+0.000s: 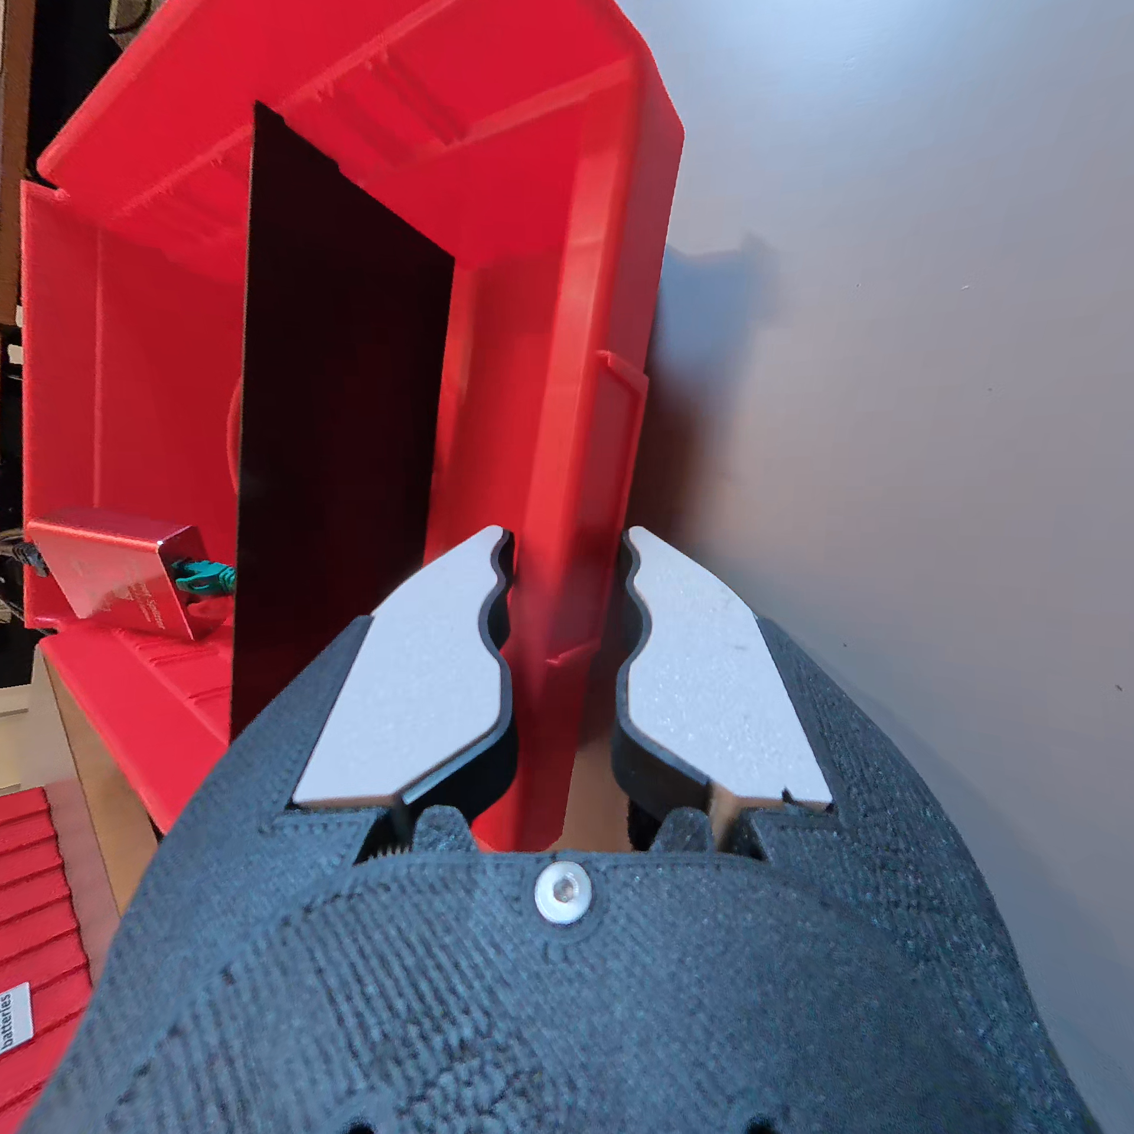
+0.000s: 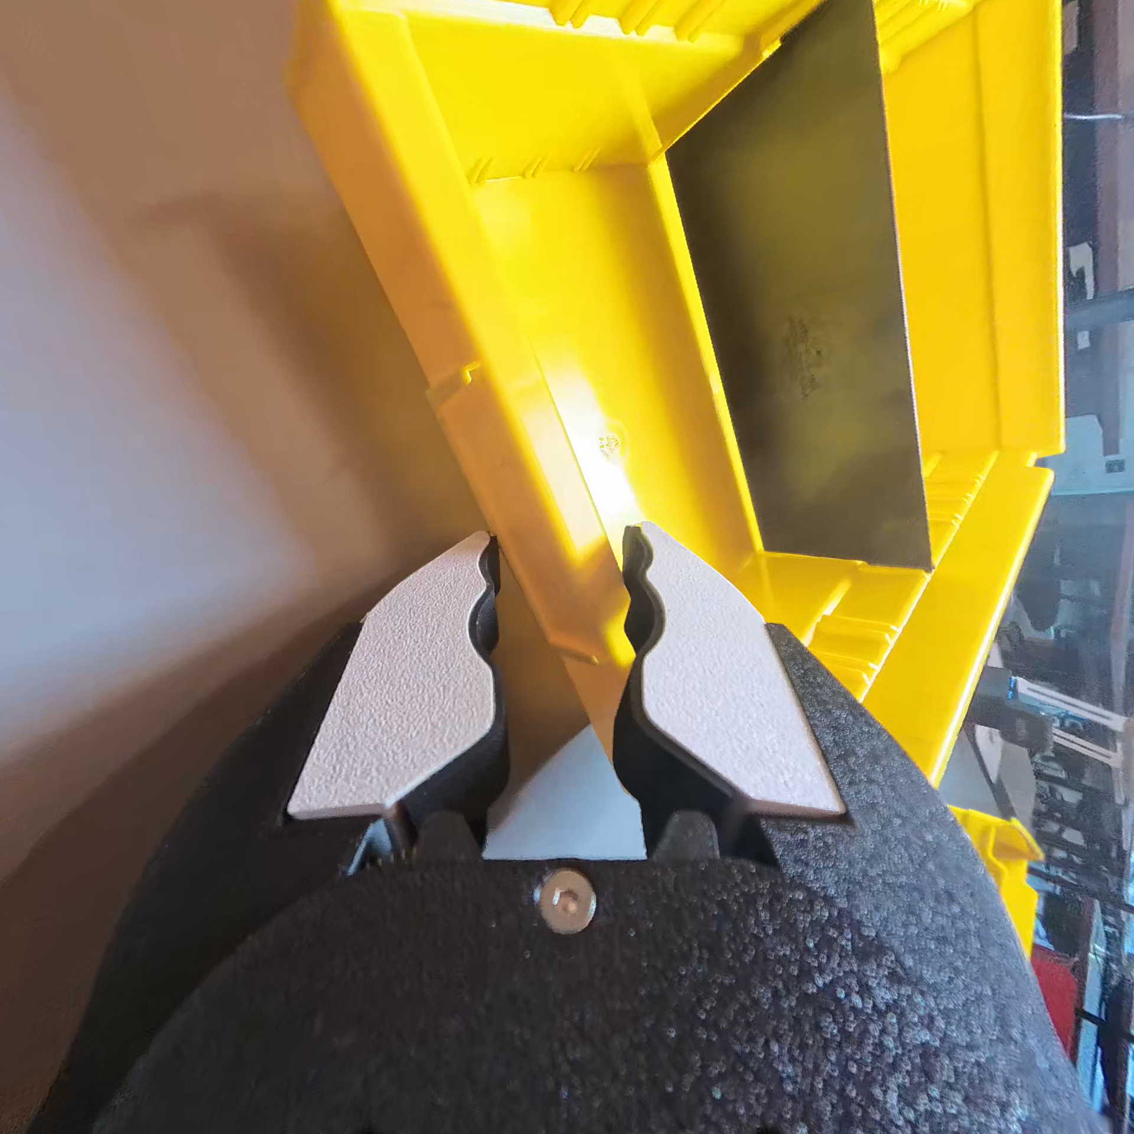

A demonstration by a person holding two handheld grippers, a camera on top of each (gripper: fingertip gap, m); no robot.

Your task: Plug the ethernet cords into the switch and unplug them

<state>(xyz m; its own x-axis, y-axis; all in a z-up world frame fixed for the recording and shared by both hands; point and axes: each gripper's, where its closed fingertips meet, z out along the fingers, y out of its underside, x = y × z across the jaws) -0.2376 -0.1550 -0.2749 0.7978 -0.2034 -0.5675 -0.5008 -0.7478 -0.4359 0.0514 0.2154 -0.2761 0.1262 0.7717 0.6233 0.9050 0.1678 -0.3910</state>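
A small metallic switch (image 1: 116, 570) lies in the left compartment of a red bin (image 1: 153, 368), seen sideways. A green ethernet plug (image 1: 205, 577) sits in its near end, and a dark cable (image 1: 18, 552) leaves its far end. A black divider (image 1: 343, 429) splits the bin. My left gripper (image 1: 564, 552) is closed on the bin's right side wall (image 1: 570, 429). My right gripper (image 2: 558, 546) is closed on the side wall (image 2: 521, 429) of a yellow bin (image 2: 552, 245). No switch or cord shows in the right wrist view.
A grey divider (image 2: 798, 307) stands in the yellow bin. A pale wall (image 1: 890, 368) lies close beside both bins. Another red bin with a white label (image 1: 37, 920) is at lower left, on a brown surface (image 1: 104, 767). A second yellow bin (image 2: 1006, 859) and cluttered shelves (image 2: 1092, 552) are at right. Across from one pair of fingers to the other is roughly 45 cm.
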